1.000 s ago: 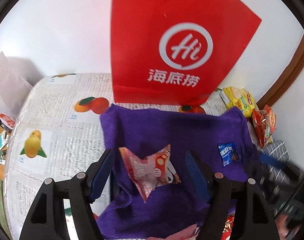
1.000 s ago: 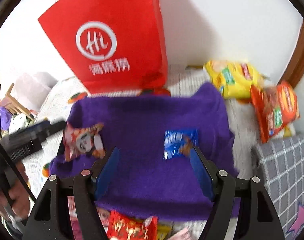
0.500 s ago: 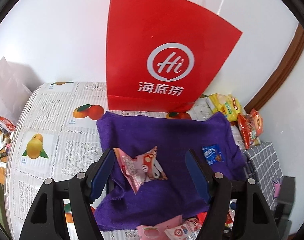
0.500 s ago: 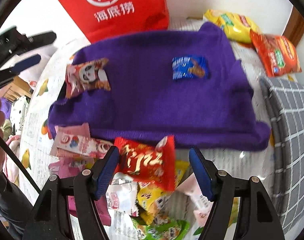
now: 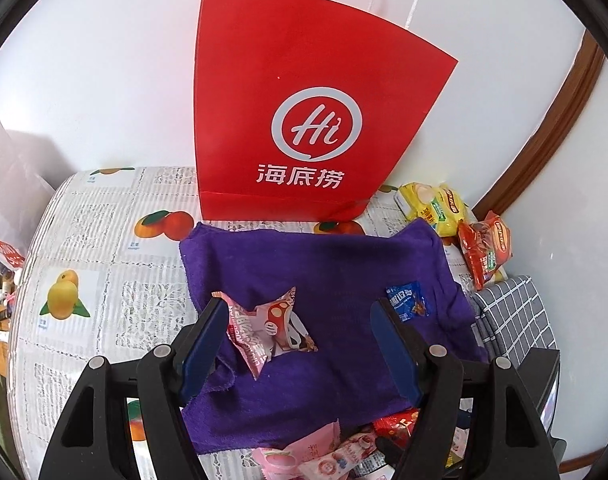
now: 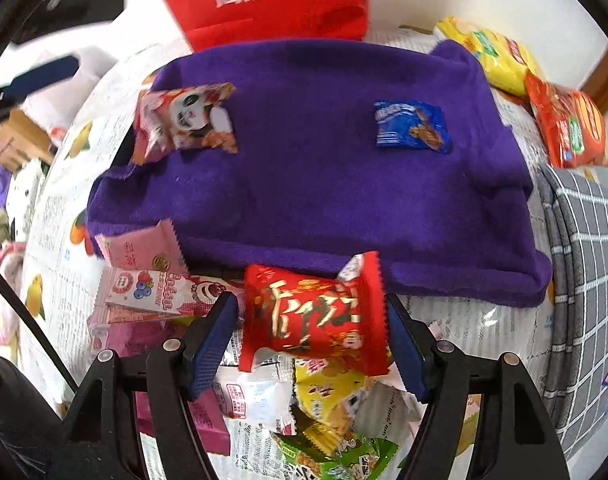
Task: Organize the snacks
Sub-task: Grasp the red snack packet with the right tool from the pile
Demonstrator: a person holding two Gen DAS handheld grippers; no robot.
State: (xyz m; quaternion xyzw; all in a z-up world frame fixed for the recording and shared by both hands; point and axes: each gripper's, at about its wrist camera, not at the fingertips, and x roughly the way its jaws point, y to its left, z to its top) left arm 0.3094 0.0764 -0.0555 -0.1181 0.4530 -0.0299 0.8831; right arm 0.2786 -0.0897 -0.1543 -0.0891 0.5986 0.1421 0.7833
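A purple towel (image 5: 335,272) (image 6: 327,184) lies on the table. On it are a pink panda snack packet (image 5: 266,330) (image 6: 184,120) at the left and a small blue cookie packet (image 5: 407,302) (image 6: 411,124) at the right. My left gripper (image 5: 300,344) is open and empty, above the towel's near left part. My right gripper (image 6: 311,332) is open, its fingers on either side of a red snack packet (image 6: 315,320) on top of a pile of loose snacks (image 6: 304,408) in front of the towel.
A red paper bag (image 5: 304,120) stands against the wall behind the towel. Yellow (image 6: 495,56) and orange (image 6: 567,128) chip bags lie at the far right. A grey checked cloth (image 6: 583,240) lies at the right. The table has a fruit-print cover (image 5: 96,264).
My left gripper has pulled back and up from the panda packet. My right gripper has moved back from the blue packet and down over the snack pile, around the red packet.
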